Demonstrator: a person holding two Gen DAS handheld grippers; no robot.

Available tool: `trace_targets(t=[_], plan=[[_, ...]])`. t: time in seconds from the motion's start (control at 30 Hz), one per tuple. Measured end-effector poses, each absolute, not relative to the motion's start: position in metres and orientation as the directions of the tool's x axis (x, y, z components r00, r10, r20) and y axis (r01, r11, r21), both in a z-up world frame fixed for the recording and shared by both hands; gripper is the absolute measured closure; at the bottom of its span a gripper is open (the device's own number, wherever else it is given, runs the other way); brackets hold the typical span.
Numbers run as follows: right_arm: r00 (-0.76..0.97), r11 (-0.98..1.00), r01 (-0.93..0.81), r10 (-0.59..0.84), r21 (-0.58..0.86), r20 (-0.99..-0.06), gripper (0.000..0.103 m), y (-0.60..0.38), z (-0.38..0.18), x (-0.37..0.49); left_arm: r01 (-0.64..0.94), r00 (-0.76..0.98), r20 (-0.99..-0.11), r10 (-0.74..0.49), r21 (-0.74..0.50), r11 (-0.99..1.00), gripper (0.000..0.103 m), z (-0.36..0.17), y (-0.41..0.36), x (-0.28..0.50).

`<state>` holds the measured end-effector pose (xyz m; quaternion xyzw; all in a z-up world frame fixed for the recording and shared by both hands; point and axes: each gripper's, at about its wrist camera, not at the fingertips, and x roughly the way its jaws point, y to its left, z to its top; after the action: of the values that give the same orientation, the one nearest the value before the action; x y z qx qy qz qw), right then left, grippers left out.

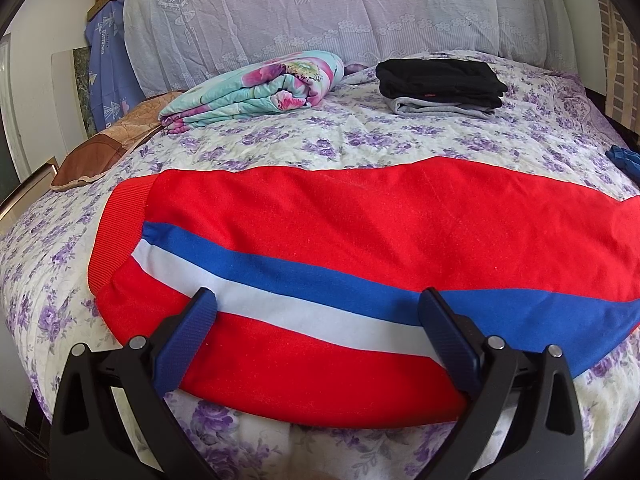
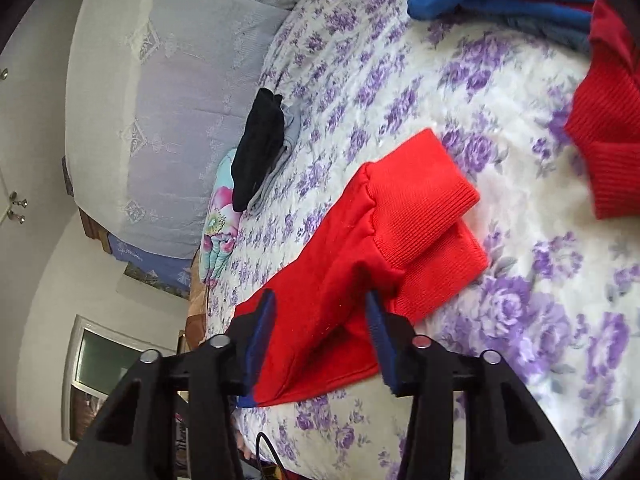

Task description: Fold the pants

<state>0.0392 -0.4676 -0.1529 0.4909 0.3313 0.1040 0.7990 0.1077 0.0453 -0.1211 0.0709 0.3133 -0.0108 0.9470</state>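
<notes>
While the red track pants (image 1: 340, 240) are spread flat on the floral bed (image 1: 240, 140), nearer than the folded black stack (image 1: 438, 80), the spread-jawed left gripper (image 1: 316, 300) and right gripper (image 2: 320, 300) should be clenched evenly on both layers before lifting.

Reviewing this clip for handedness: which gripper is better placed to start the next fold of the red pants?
Right, probably. The right gripper is open around the red pants beside the ribbed cuffs; the left gripper only hovers open mid-leg.
</notes>
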Motion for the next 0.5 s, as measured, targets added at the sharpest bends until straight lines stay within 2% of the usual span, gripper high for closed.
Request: trace_targets(t=[0.07, 0.13, 0.17, 0.37, 0.5], plan=[[0.749, 0.468, 0.189, 0.499, 0.863, -0.435, 0.068, -0.468, -0.161, 0.05, 0.065, 0.804, -0.595, 0.024, 0.128, 0.99, 0.005, -0.121, 0.045, 0.107], [0.752, 0.471, 0.205, 0.485, 0.858, -0.446, 0.088, -0.468, -0.163, 0.054, 0.066, 0.804, -0.594, 0.023, 0.127, 0.99, 0.005, -0.121, 0.045, 0.107], [0.762, 0.49, 0.199, 0.468, 0.849, -0.449, 0.092, -0.467, -0.159, 0.051, 0.068, 0.804, -0.594, 0.021, 0.126, 0.99, 0.005, -0.121, 0.046, 0.109], [0.814, 0.573, 0.075, 0.438, 0.816, -0.382, 0.094, -0.454, -0.121, 0.012, 0.07, 0.805, -0.594, 0.018, 0.125, 0.99, 0.005, -0.121, 0.046, 0.109], [0.758, 0.597, 0.194, 0.413, 0.779, -0.505, 0.091, -0.467, -0.151, 0.001, 0.073, 0.805, -0.593, 0.015, 0.124, 0.99, 0.005, -0.12, 0.045, 0.109]])
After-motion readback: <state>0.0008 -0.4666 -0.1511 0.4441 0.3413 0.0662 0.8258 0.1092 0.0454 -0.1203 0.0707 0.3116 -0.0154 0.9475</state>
